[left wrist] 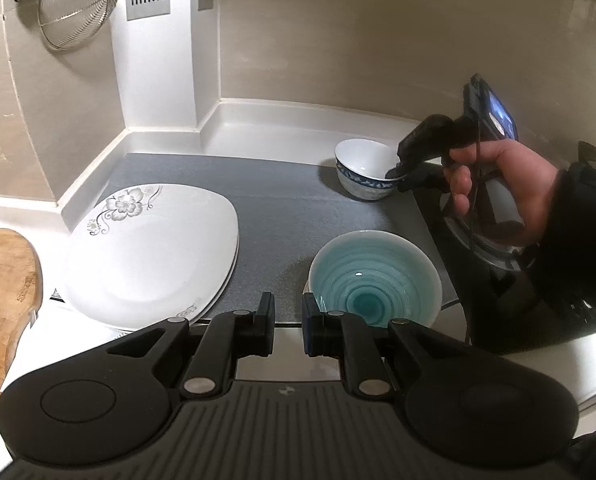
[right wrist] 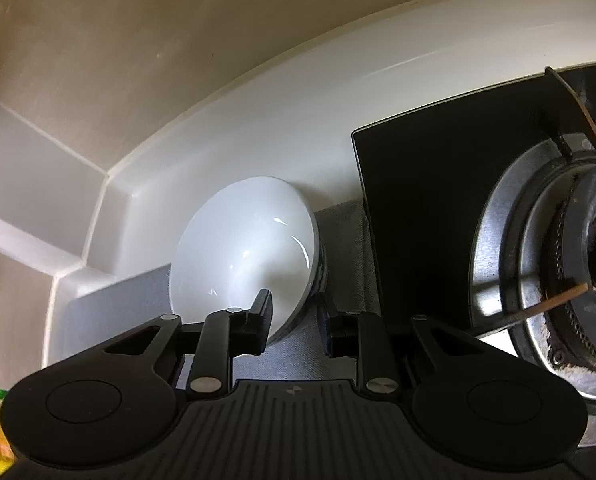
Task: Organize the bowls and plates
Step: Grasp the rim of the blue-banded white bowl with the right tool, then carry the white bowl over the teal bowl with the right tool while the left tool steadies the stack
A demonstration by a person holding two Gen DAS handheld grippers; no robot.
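Two bowls and a stack of plates share the grey mat (left wrist: 281, 208) on the tabletop. The white bowl (right wrist: 245, 248), blue-patterned on its outside, sits at the mat's far corner, and its near rim runs between the jaws of the right gripper (right wrist: 293, 312). One finger is inside the bowl and the other outside, probably so the thin wall can be pinched and the bowl lifted by its edge. The jaws stand only a little apart, and a sliver of gap seems to show beside the rim, so I judge they straddle it and are not yet clamped on it. Just right of those jaws lies the black stove top (right wrist: 438, 200) with its burner (right wrist: 558, 272), which may be why the bowl is taken from the mat side.

The blue bowl (left wrist: 374, 280) stands just ahead and right of the left gripper (left wrist: 288, 312), whose jaws are nearly closed, with a narrow gap and nothing in them. The square white plates (left wrist: 149, 256) lie ahead and left of those jaws, already stacked, with a wooden board (left wrist: 1, 300) further left.

Only the left wrist view shows the hand (left wrist: 494, 184) holding the right gripper, the bowl's blue band and the plates. Only the right wrist view shows how the fingers sit on either side of the rim.
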